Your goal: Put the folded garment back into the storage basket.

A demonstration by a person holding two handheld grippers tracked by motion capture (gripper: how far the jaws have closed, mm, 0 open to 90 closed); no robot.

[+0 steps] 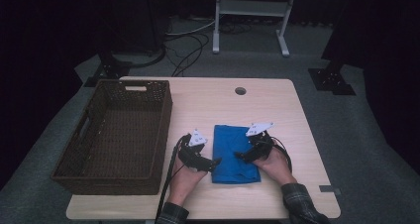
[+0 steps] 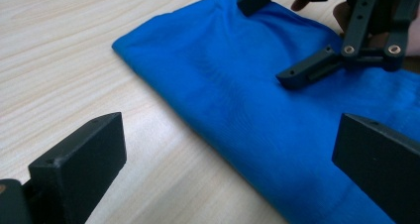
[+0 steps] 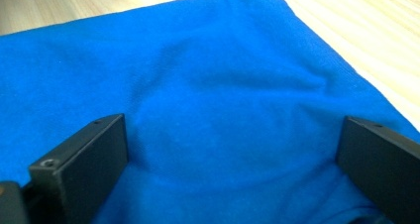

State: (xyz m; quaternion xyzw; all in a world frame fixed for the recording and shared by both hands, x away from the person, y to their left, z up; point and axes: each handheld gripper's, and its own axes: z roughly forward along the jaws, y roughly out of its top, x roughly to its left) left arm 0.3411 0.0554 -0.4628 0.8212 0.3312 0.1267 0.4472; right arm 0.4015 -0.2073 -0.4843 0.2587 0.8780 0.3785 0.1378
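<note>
Two claws, unlabelled blue cloth (image 1: 234, 153)

A light wooden table (image 1: 277, 100) carries a brown wicker basket (image 1: 116, 135) and, just beside it, a folded blue cloth (image 1: 233, 154).

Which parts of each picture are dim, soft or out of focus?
High view: the room around the table is nearly black, and the blue cloth looks soft. Left gripper view: the near jaws blur while the cloth stays sharper. Right gripper view: the cloth is evenly lit, without glare.
</note>
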